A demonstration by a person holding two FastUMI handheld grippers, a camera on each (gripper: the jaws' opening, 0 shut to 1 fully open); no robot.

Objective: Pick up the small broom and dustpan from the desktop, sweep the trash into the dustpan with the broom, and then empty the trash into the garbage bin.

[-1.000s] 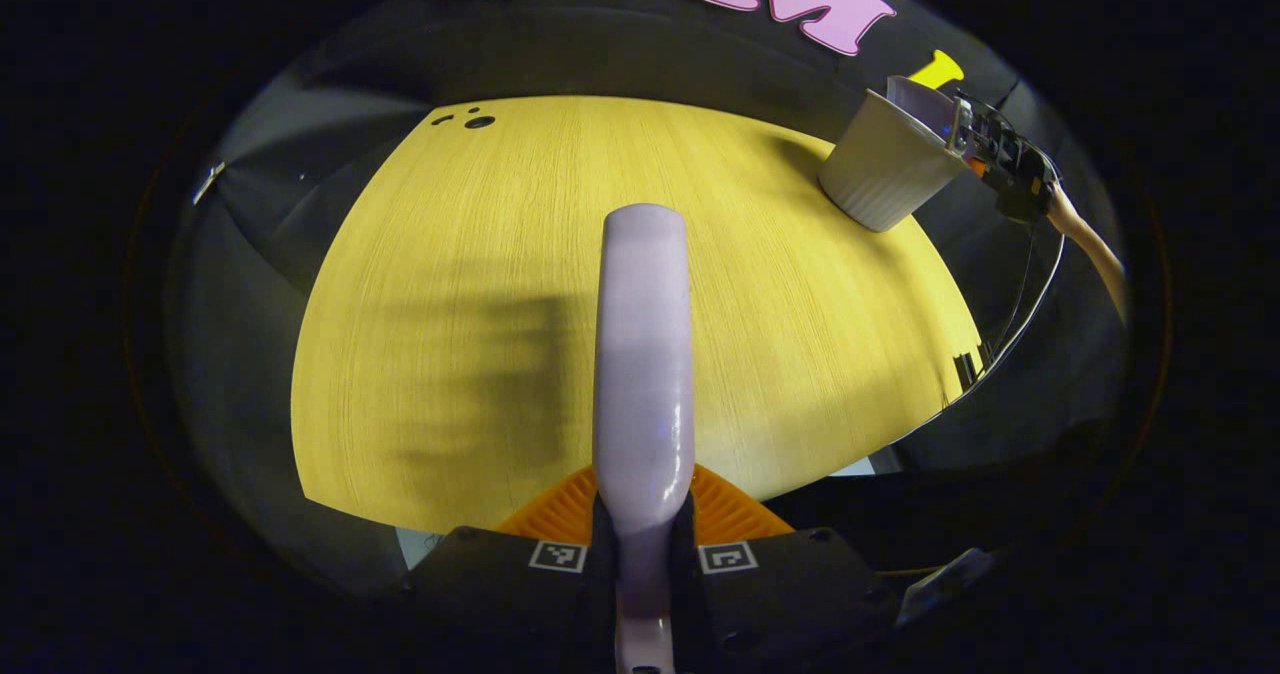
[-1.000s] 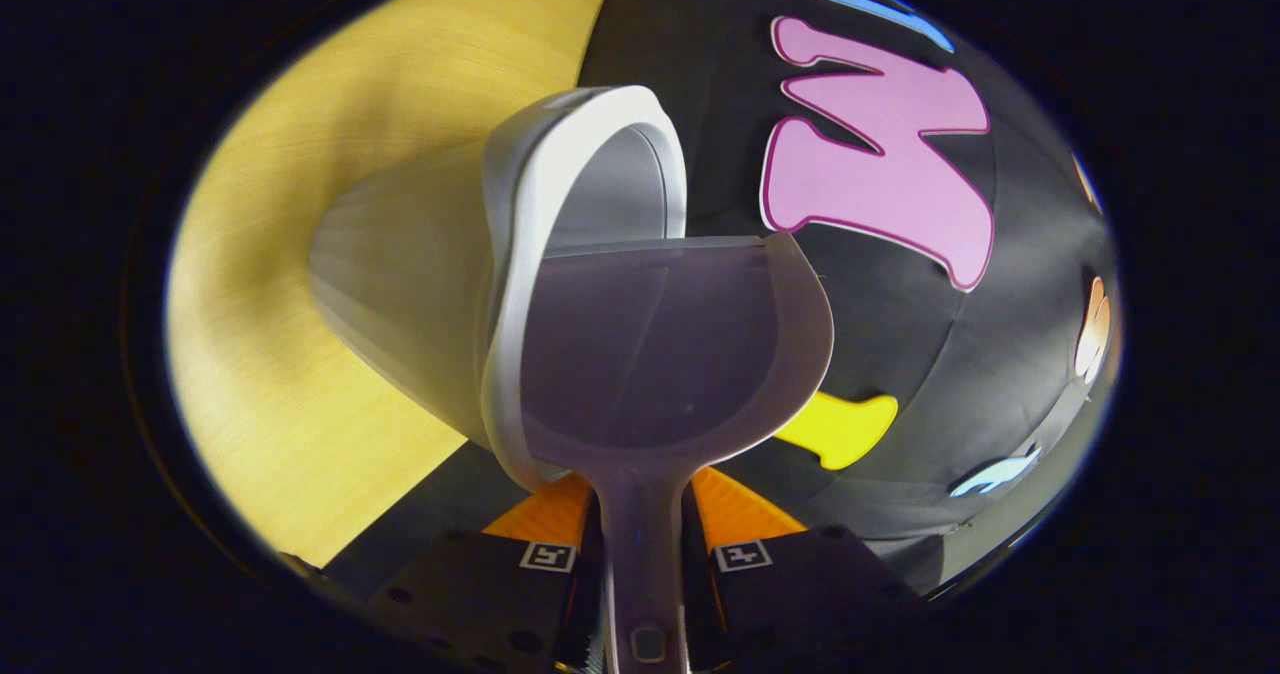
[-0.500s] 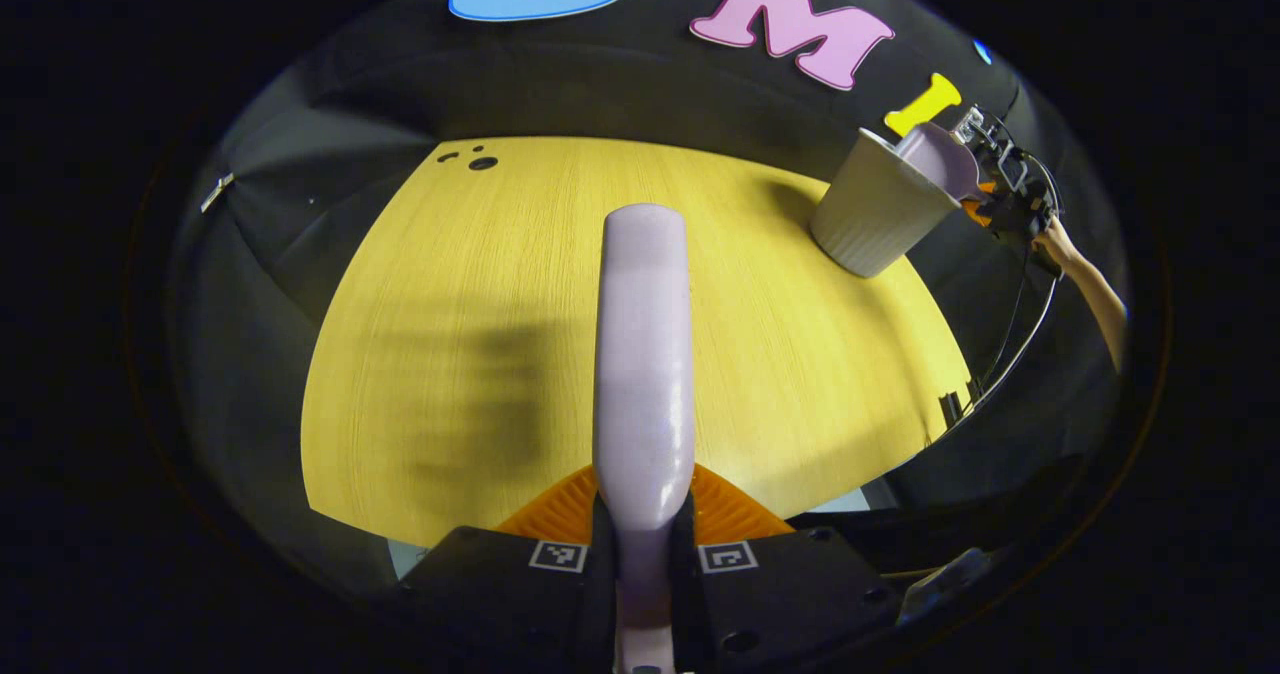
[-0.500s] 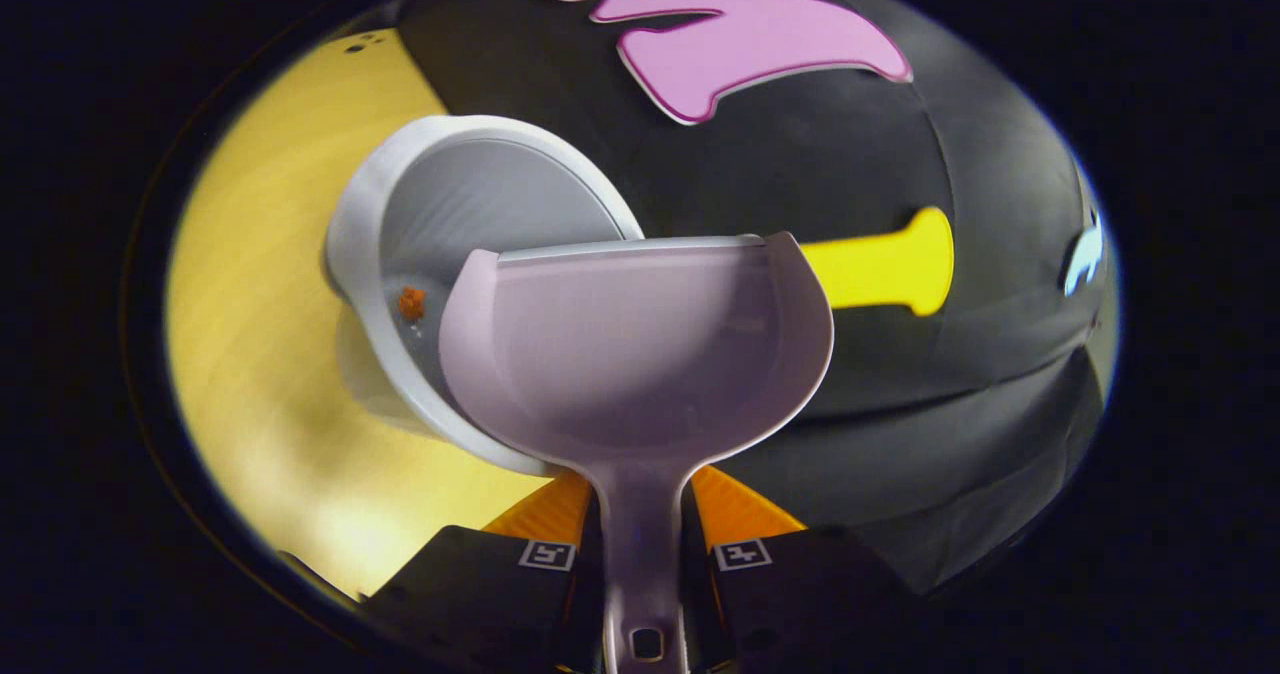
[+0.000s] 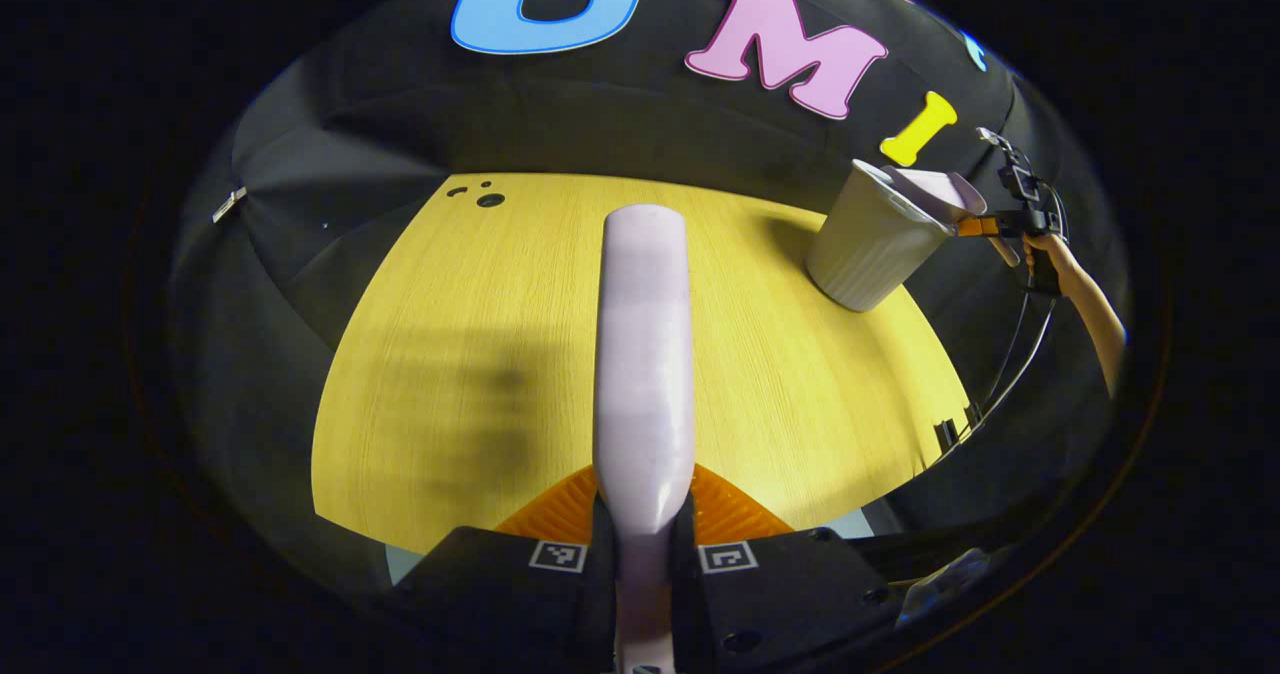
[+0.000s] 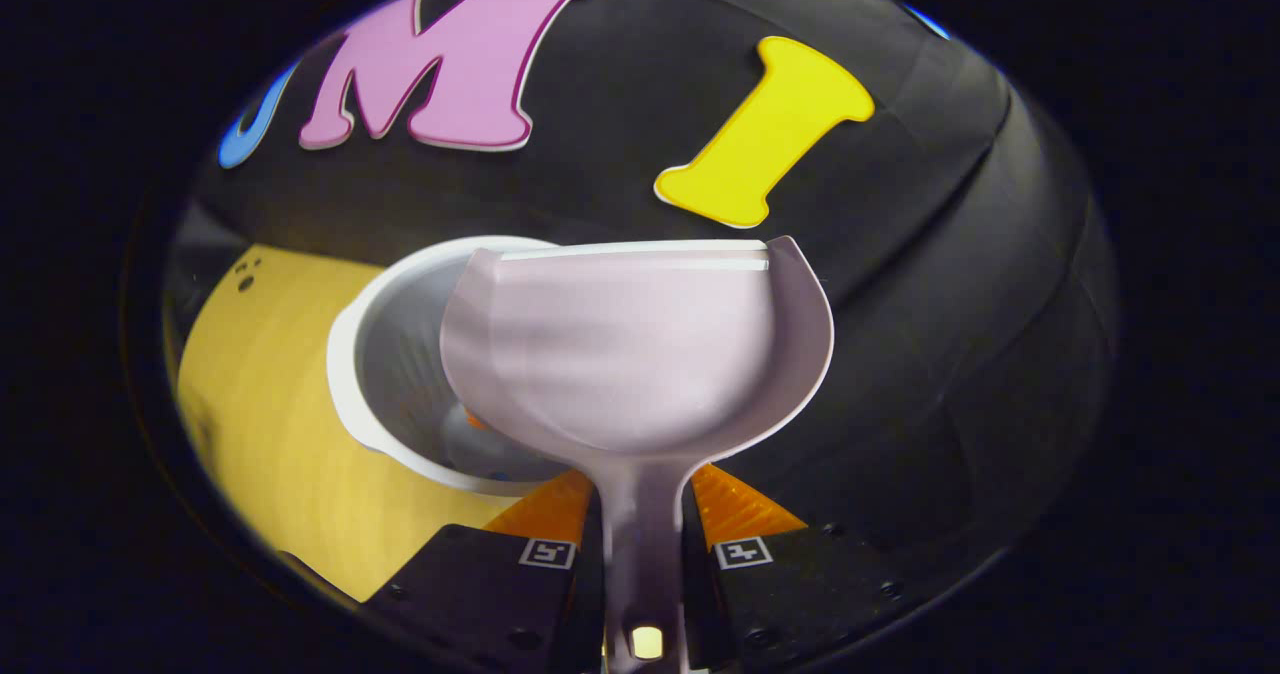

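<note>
The pale lilac plastic broom (image 5: 643,354) is clamped by its handle between the fingers of the left gripper (image 5: 642,529), held above the yellow wood-grain desktop (image 5: 450,354). The pale lilac plastic dustpan (image 6: 635,349) is gripped by its handle in the right gripper (image 6: 642,524), its scoop held over the open white ribbed garbage bin (image 6: 400,374) standing at the desktop's far edge, near the black cloth wall (image 6: 950,304).

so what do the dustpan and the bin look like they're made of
Dustpan: probably moulded plastic, pale lilac, smooth with a soft sheen and thin curved walls. Garbage bin: likely plastic too, off-white and matte, with fine vertical ribs on its outer wall and a rolled rim. Neither can be confirmed by look alone.
</note>
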